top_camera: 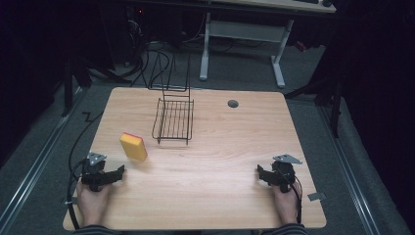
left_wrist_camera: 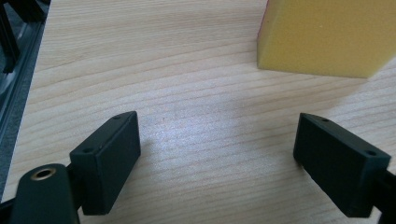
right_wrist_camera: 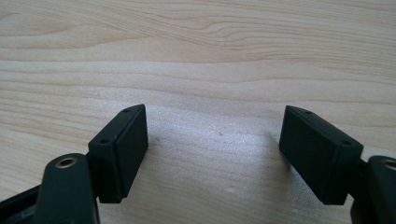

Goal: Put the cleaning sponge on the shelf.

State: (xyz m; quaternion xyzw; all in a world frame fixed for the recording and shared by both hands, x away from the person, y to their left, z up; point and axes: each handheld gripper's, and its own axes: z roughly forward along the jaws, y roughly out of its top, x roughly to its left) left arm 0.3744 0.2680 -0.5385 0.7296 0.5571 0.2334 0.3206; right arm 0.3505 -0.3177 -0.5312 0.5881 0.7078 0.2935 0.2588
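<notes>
Currently the sponge (top_camera: 133, 146) stands on edge at near left of the surface (top_camera: 220, 161), just ahead of the left hand-held gripper (top_camera: 119, 172), jaws spread, nothing between them. Wire rack (top_camera: 173, 120) sits beyond it, toward the far side. Right hand-held gripper (top_camera: 259, 171) also spread, empty, well apart at near right. Risk: sponge is tall and soft; a jaw nudging one face could topple it or push it away before closure. An off-centre pinch may let it twist.
</notes>
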